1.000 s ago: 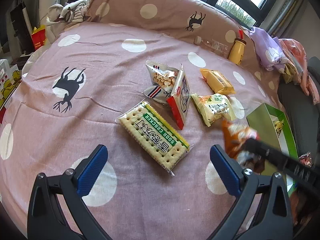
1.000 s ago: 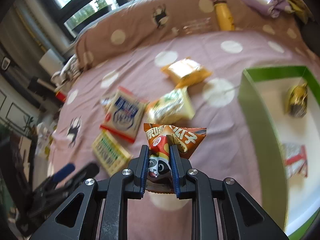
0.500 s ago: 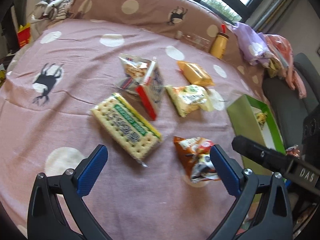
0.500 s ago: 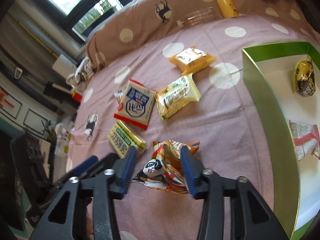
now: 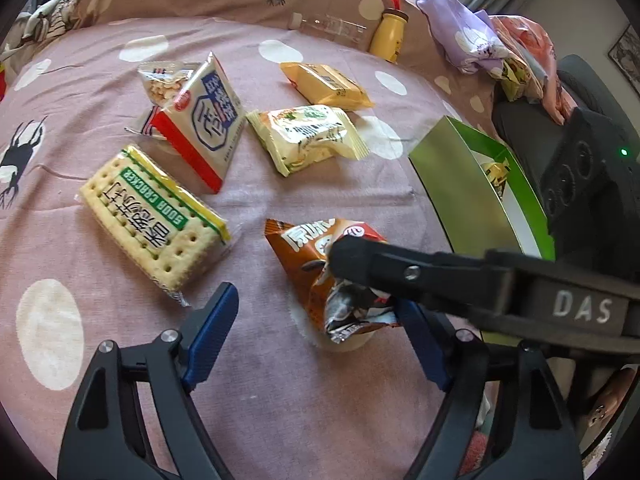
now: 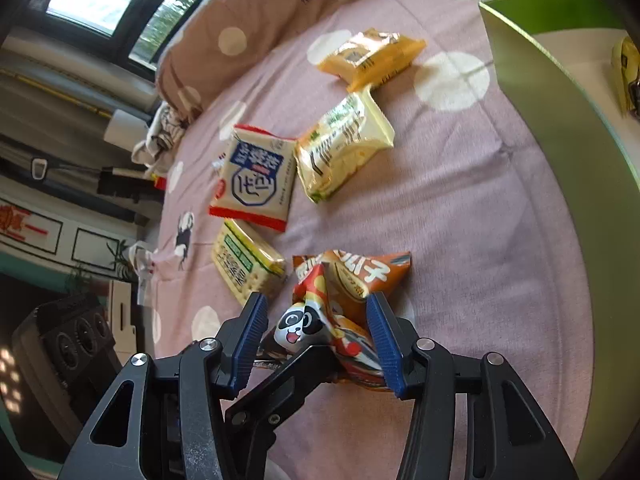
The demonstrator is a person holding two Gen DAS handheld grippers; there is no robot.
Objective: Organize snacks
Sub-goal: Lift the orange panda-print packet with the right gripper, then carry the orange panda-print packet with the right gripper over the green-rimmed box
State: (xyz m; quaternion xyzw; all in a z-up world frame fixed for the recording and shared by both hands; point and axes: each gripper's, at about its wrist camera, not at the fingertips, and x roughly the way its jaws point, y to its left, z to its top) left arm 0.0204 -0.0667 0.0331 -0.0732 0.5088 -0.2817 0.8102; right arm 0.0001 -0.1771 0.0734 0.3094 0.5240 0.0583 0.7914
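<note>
Nearest, an orange panda snack bag [image 6: 344, 312] lies crumpled on the pink spotted bed cover [image 5: 248, 380], with both sets of tongs around it. The right tongs [image 6: 316, 340] stand partly open, blue pads either side of the bag and seemingly not pressing it. The left tongs [image 5: 320, 340] are wider but closing, with the bag's near end between their pads, apparently untouched; whether the right pad brushes the foil is hard to tell. Beyond, four more snacks wait on the cover: a soda cracker pack [image 5: 154, 220] to the left, a blue-and-white pouch [image 5: 204, 120] past it leaning on a clear nut bag [image 5: 164, 80], a pale green-printed packet [image 5: 308, 140] in the middle, and an orange packet [image 5: 324, 84] farthest. To the right sits a green box [image 5: 460, 188], holding a gold-wrapped item [image 5: 496, 172]. The sorting appears barely begun, with most snacks outside the box. A yellow bottle [image 5: 390, 36] stands at the far edge.
</note>
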